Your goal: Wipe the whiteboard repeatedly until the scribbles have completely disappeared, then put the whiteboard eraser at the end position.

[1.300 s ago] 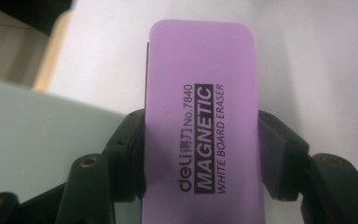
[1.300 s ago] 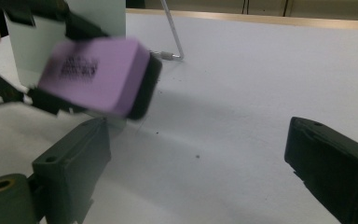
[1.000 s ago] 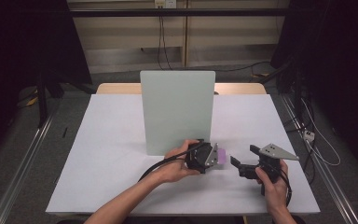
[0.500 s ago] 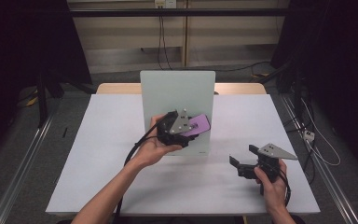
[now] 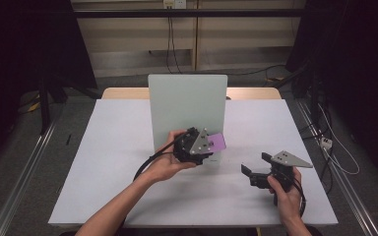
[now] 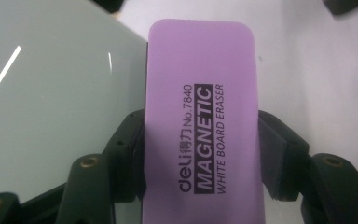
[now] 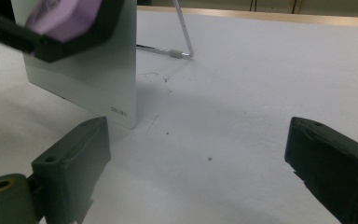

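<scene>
The left gripper (image 5: pixel 204 145) fingers clamp a purple eraser (image 6: pixel 200 121) against the propped whiteboard (image 5: pixel 187 103) on the table; hard pressing could topple it, the right gripper (image 5: pixel 256 174) idling wide open

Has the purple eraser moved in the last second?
Yes. The left gripper carried the eraser up off the table; it is now in front of the lower right part of the standing whiteboard.
</scene>
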Action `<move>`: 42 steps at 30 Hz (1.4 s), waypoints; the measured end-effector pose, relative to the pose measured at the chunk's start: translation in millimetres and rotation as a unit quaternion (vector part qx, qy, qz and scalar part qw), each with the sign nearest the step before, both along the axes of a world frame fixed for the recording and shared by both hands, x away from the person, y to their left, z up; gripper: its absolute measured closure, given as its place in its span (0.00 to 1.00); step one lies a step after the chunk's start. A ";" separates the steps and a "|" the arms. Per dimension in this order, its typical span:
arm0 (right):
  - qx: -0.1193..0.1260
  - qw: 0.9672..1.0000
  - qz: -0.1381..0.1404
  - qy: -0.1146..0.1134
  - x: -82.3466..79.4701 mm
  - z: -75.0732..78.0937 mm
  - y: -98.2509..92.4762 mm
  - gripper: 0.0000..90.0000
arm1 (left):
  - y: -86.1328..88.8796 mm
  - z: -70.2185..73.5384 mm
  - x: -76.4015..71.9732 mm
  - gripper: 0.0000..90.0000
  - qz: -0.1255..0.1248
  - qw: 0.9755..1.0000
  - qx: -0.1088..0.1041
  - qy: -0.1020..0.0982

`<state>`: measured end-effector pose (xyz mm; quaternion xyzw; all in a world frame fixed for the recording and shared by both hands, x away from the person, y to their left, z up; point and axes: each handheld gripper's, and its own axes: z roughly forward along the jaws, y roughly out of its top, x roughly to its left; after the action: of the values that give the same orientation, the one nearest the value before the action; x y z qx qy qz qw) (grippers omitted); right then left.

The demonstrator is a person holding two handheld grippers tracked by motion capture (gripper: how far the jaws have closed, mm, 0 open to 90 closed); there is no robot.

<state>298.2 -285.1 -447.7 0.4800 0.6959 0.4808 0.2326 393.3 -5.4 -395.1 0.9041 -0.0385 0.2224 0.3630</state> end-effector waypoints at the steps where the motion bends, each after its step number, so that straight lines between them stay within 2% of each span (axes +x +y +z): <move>1: 0.000 1.000 0.000 0.000 -0.4 -0.1 -0.7 0.07 | 1.4 -2.8 -2.0 0.46 0.003 1.000 0.001 0.006; 3: 0.000 1.000 0.002 -0.001 -1.8 0.2 -1.6 0.07 | 9.1 -4.3 -5.1 0.46 0.001 1.000 0.014 0.006; 5: 0.000 1.000 0.003 -0.002 -1.8 0.0 -1.8 0.07 | 18.1 -7.1 -10.0 0.46 0.004 1.000 0.004 0.018; 6: 0.000 1.000 0.003 -0.001 -1.6 -0.2 -1.5 0.07 | 22.5 -7.5 -11.9 0.46 0.003 1.000 0.007 0.020; 11: -0.003 1.000 0.006 0.000 -1.0 -0.2 1.0 0.07 | 40.7 -10.9 -19.2 0.46 0.021 0.998 -0.003 0.067; 13: -0.003 1.000 0.007 -0.001 -1.4 0.1 1.9 0.07 | 48.5 -11.5 -21.8 0.46 0.024 0.995 -0.010 0.096; 15: -0.002 1.000 0.008 0.000 -1.1 -0.2 2.6 0.07 | 55.5 -10.8 -23.0 0.46 0.034 0.994 -0.008 0.108; 17: -0.004 1.000 0.009 0.001 -0.4 -0.5 2.9 0.07 | 62.4 -10.2 -22.4 0.46 0.042 0.991 -0.015 0.128; 20: -0.005 1.000 0.012 0.002 -0.4 -0.6 4.0 0.07 | 70.9 -11.3 -21.5 0.46 0.052 0.988 -0.030 0.143; 22: -0.003 1.000 0.013 0.002 -0.5 -0.8 4.5 0.07 | 76.3 -11.0 -20.5 0.46 0.056 0.986 -0.025 0.156; 23: -0.004 1.000 0.013 0.003 -0.4 -0.9 4.4 0.07 | 78.5 -12.2 -21.0 0.46 0.063 0.984 -0.031 0.166; 24: -0.004 1.000 0.013 0.003 -0.2 -0.9 4.4 0.07 | 79.5 -12.8 -21.2 0.46 0.059 0.983 -0.033 0.171; 25: -0.003 1.000 0.014 0.003 -0.1 -0.9 4.5 0.07 | 81.5 -12.3 -22.0 0.46 0.062 0.982 -0.027 0.178; 27: -0.003 1.000 0.016 0.003 0.1 -1.1 5.3 0.07 | 82.7 -12.7 -24.2 0.46 0.059 0.980 -0.032 0.188; 28: -0.003 1.000 0.017 0.003 0.1 -0.9 5.8 0.07 | 82.9 -12.4 -24.3 0.46 0.055 0.980 -0.033 0.187; 32: -0.004 1.000 0.018 0.003 1.4 -0.8 6.8 0.07 | 85.3 -11.2 -26.6 0.46 0.051 0.977 -0.039 0.203; 35: -0.005 1.000 0.019 0.006 3.2 -1.4 8.3 0.07 | 87.3 -11.3 -27.0 0.46 0.048 0.975 -0.032 0.213; 40: -0.003 1.000 0.022 0.009 4.3 -2.4 10.5 0.07 | 87.6 -13.1 -28.4 0.46 0.050 0.971 -0.033 0.230; 41: -0.002 1.000 0.023 0.009 4.4 -2.5 10.7 0.07 | 87.5 -12.5 -29.2 0.46 0.050 0.971 -0.025 0.234; 42: -0.001 1.000 0.024 0.009 4.6 -2.5 11.0 0.07 | 86.2 -13.1 -30.1 0.46 0.049 0.971 -0.025 0.233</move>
<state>302.8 -274.1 -450.2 0.4670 0.7099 0.4811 0.2157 363.2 80.8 -408.1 0.9226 0.0970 0.0240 0.3727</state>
